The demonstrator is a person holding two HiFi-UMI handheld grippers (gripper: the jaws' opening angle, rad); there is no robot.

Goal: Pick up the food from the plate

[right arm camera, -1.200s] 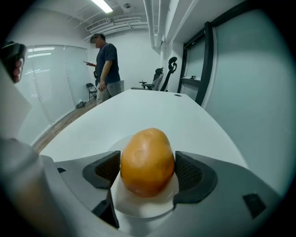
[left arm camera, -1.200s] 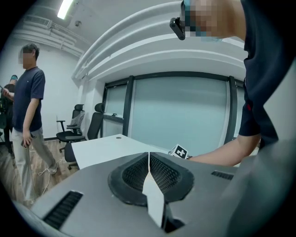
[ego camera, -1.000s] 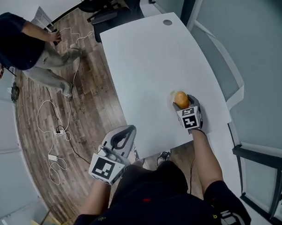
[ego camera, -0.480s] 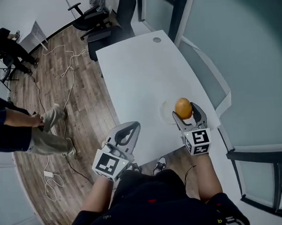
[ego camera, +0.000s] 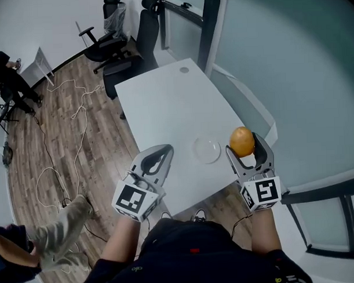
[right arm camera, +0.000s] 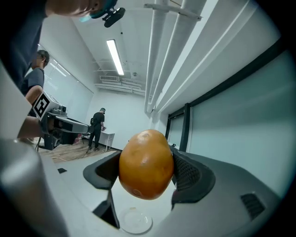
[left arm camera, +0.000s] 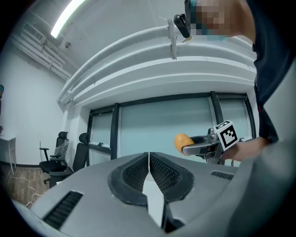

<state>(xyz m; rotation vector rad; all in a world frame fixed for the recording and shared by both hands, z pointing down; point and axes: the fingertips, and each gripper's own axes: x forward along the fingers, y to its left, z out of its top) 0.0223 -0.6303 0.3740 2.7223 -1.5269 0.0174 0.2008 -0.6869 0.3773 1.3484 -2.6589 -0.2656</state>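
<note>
An orange, egg-shaped piece of food point(ego camera: 242, 141) is held up above the white table point(ego camera: 170, 109), clear of the small clear plate point(ego camera: 207, 150). My right gripper point(ego camera: 244, 148) is shut on the food point(right arm camera: 146, 164), and the plate point(right arm camera: 135, 221) lies empty below it. My left gripper point(ego camera: 155, 159) hovers over the table's near left edge, jaws shut with nothing between them. From the left gripper view the food point(left arm camera: 183, 140) shows at the right, in the other gripper.
Office chairs point(ego camera: 113, 50) stand at the table's far end. Cables point(ego camera: 61, 142) trail over the wooden floor on the left. A person point(ego camera: 3, 71) stands far left, and a leg point(ego camera: 58, 229) shows at the lower left. A glass wall runs along the right.
My right gripper has lifted the food off the plate and drawn it right and toward me; the plate now lies bare. The head view has tilted up, showing more of the room.
</note>
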